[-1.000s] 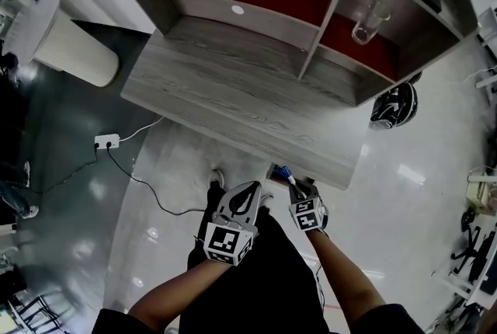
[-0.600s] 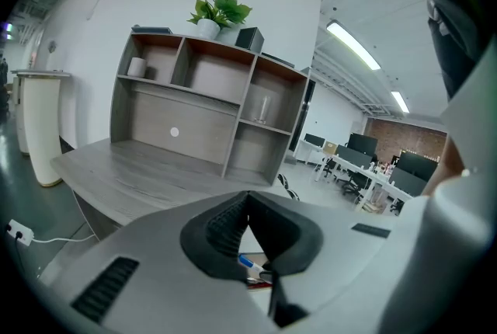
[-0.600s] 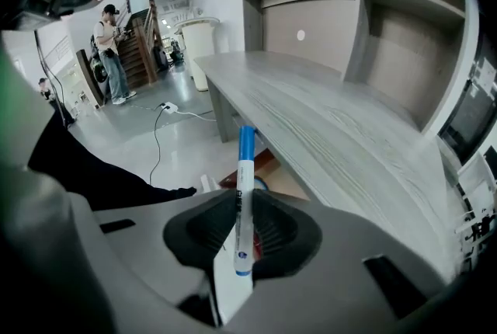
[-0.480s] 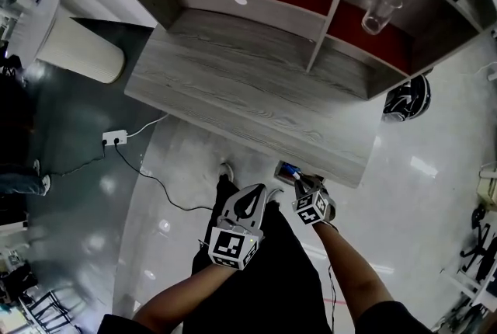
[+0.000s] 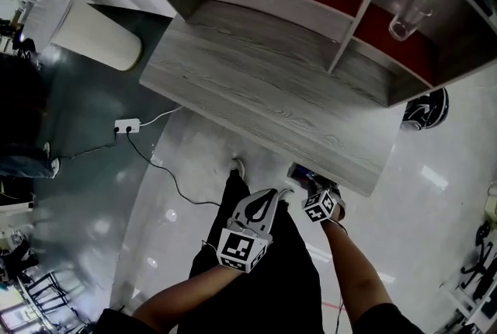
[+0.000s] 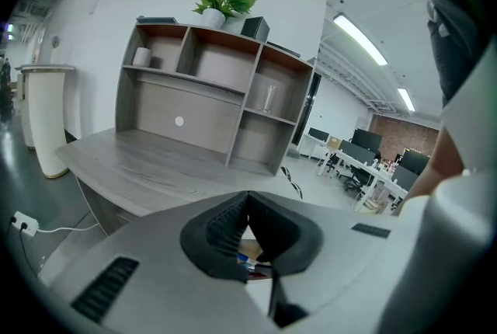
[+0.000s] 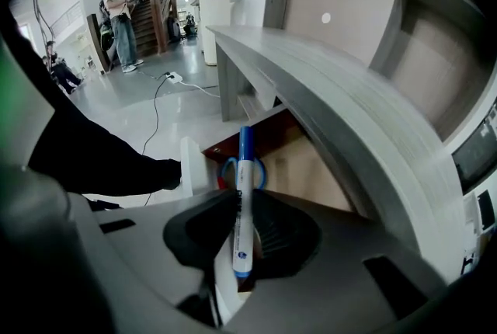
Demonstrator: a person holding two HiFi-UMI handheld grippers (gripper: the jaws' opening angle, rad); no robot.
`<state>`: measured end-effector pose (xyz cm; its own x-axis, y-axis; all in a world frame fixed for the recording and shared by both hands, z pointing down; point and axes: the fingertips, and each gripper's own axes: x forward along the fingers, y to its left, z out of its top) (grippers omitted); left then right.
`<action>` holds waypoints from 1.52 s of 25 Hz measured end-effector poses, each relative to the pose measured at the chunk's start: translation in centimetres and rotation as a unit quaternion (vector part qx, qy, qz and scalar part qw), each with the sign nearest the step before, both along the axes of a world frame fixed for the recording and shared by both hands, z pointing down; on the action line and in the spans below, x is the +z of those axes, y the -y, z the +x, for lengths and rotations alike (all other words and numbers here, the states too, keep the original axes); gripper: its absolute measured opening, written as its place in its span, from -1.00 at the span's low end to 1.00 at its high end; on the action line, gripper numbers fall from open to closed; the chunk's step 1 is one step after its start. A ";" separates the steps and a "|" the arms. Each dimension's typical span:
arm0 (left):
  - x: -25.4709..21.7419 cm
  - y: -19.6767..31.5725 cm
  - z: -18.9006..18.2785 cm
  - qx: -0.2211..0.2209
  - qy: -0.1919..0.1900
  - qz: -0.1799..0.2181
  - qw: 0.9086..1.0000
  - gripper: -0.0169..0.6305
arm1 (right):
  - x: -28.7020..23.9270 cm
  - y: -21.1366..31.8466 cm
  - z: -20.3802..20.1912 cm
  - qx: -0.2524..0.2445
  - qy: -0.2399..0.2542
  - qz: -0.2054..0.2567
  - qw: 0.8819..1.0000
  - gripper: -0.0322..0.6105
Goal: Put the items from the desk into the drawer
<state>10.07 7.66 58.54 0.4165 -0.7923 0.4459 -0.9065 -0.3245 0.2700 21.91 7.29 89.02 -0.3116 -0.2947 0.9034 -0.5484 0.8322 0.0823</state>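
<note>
Over the last sec the right hand-held gripper [image 7: 242, 227] is edging in under the counter [image 5: 264, 76] lip, still pinching the blue marker [image 7: 244, 193], tip over the open drawer [image 7: 311, 169]. Drop-off looks close; countertop's bare, so prob. the last item. Left hand-held gripper [image 6: 248, 231] is hanging closed & empty, near-left. Counter edge is crowding overhead at right; free room is near-left.

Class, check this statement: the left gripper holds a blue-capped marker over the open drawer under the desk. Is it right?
Not quite: the right gripper holds the marker over the open drawer, as the right gripper view shows. The left gripper is shut on nothing.
</note>
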 end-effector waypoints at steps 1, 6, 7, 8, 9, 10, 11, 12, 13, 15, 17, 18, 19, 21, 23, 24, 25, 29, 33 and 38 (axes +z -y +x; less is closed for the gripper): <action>0.1 0.1 0.0 0.001 -0.001 0.000 1.000 -0.91 | 0.2 0.1 0.0 -0.006 -0.006 0.004 1.000 -0.65; 0.0 0.7 -0.5 0.000 0.002 0.007 1.000 -0.91 | 1.4 0.0 0.5 -0.023 -0.038 0.011 0.999 -0.65; 0.0 0.7 -0.8 -0.003 0.003 0.008 1.000 -0.91 | 1.5 -0.2 0.6 -0.027 -0.041 0.010 0.999 -0.65; 0.0 0.8 -1.0 -0.004 0.003 0.008 1.000 -0.91 | 1.6 -0.3 0.7 -0.031 -0.043 0.011 0.999 -0.65; 0.1 0.8 -1.2 -0.005 0.004 0.009 1.000 -0.91 | 1.6 -0.4 0.7 -0.034 -0.045 0.011 0.998 -0.65; 0.1 0.8 -1.3 -0.005 0.006 0.009 1.000 -0.91 | 1.5 -0.4 0.8 -0.036 -0.046 0.013 0.998 -0.65; 0.2 0.8 -1.5 -0.004 0.007 0.009 1.000 -0.91 | 1.4 -0.3 0.8 -0.036 -0.045 0.015 0.998 -0.65; 0.3 0.7 -1.6 -0.004 0.008 0.008 1.000 -0.91 | 1.1 -0.2 0.7 -0.034 -0.042 0.016 0.998 -0.65; 0.3 0.6 -1.7 -0.004 0.008 0.007 1.000 -0.91 | 0.8 -0.2 0.6 -0.032 -0.038 0.017 0.999 -0.65; 0.3 0.4 -1.7 -0.005 0.005 0.007 1.000 -0.91 | 0.2 -0.4 0.5 -0.024 -0.029 0.017 0.999 -0.65; 0.1 0.1 -1.5 -0.005 0.001 0.007 1.000 -0.91 | -0.4 -0.7 0.5 -0.011 -0.021 0.015 1.000 -0.65; 0.0 0.0 -1.4 -0.005 -0.001 0.007 1.000 -0.91 | -0.7 -0.8 0.6 -0.003 -0.016 0.012 1.000 -0.65; 0.0 -0.1 -1.2 -0.005 -0.003 0.007 1.000 -0.91 | -0.9 -0.8 0.7 0.005 -0.011 0.010 1.000 -0.65; -0.2 -0.3 -0.9 -0.003 -0.008 0.007 1.000 -0.91 | -1.5 -0.7 1.1 0.022 -0.002 0.008 1.000 -0.65; -0.3 -0.5 -0.7 0.004 -0.010 0.007 1.000 -0.91 | -2.3 -0.6 1.5 0.040 0.008 0.006 0.999 -0.65; -0.3 -0.7 -0.6 0.008 -0.011 0.007 1.000 -0.91 | -2.7 -0.7 1.7 0.050 0.014 0.005 0.999 -0.65; -0.3 -0.9 -0.4 0.012 -0.011 0.007 1.000 -0.91 | -3.2 -0.7 1.8 0.060 0.020 0.005 0.998 -0.65; 0.0 -1.1 -0.2 0.022 -0.011 0.006 1.000 -0.91 | -5.3 -0.9 1.8 0.104 0.054 0.005 0.993 -0.65; 0.0 -1.2 0.1 0.018 -0.020 0.006 1.000 -0.91 | -7.2 -1.3 1.8 0.137 0.084 0.002 0.987 -0.65; -1.4 -0.6 0.3 0.030 -0.023 0.021 0.999 -0.91 | -11.0 -0.9 1.7 0.187 0.127 0.019 0.974 -0.65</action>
<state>10.33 8.31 57.18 0.4825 -0.7833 0.3920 -0.8723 -0.3891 0.2962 23.57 8.23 78.07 -0.3878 -0.4622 0.7975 -0.8190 0.5697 -0.0681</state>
